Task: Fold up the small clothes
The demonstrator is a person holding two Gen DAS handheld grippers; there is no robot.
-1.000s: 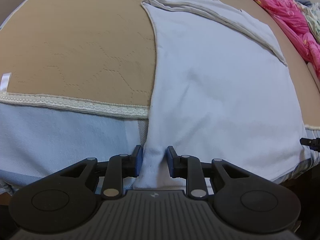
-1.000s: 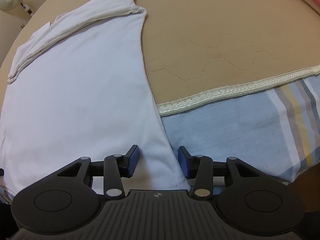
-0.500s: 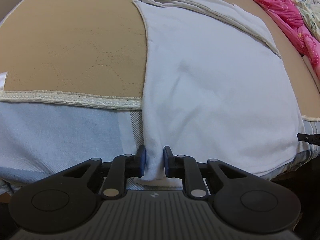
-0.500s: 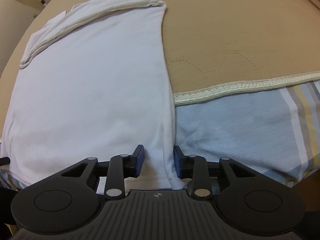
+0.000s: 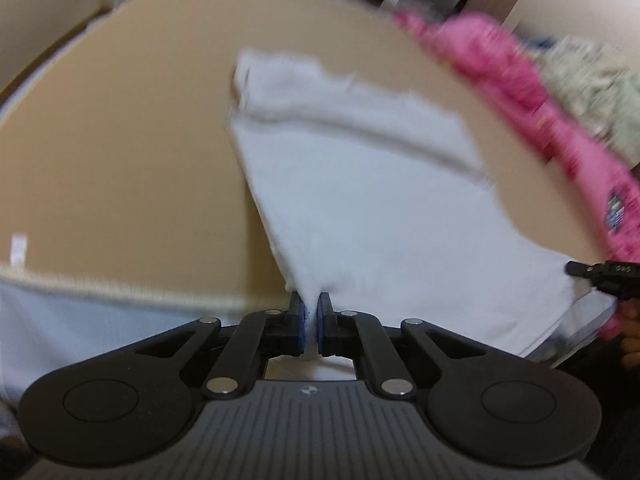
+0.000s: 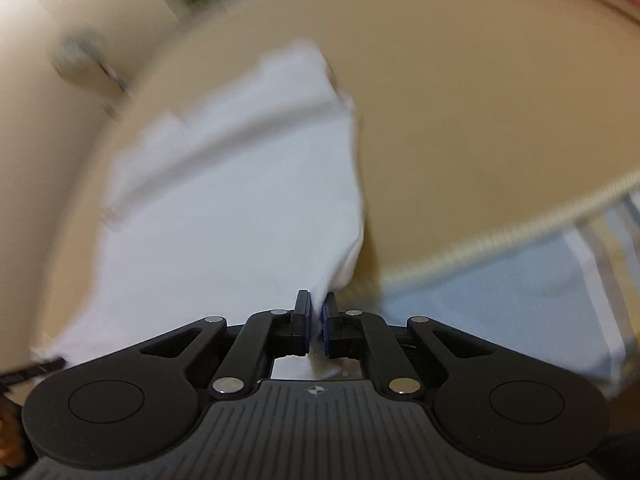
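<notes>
- Step in hand: the lengthwise fold of the white garment [image 5: 372,216]. Both near corners of its hem are gripped and raised off the bed [image 5: 120,128]; the fold itself is not yet made.
- Left tool [image 5: 309,322]: jaws narrow, clamped on the near left corner of the garment. White cloth fills the slot between the blue pads and rises from it in a taut peak.
- Right tool [image 6: 317,322]: jaws narrow, clamped on the near right corner of the garment [image 6: 240,208]. The cloth edge beside it curls under, and a small tail of cloth hangs below the pads.
- Garment position: it lies on the tan bed cover, with the sleeves and neckline at the far end, already folded inward. The near end is lifted; the far end rests flat.
- Surroundings: pink bedding [image 5: 532,96] lies on the right side of the bed, well apart from the garment. A lace trim [image 6: 508,236] marks the near edge of the tan cover, with a pale blue sheet below it.
- Pose: both tools point forward and steeply down toward the bed, side by side, one at each hem corner. The tip of the right tool shows at the right edge of the left wrist view. Both views are blurred.
- Next move, as judged: carry both corners toward the far end at equal height and pace, keep the hem straight, then lay it on the sleeves.
- Risk: uneven travel would skew the fold.
</notes>
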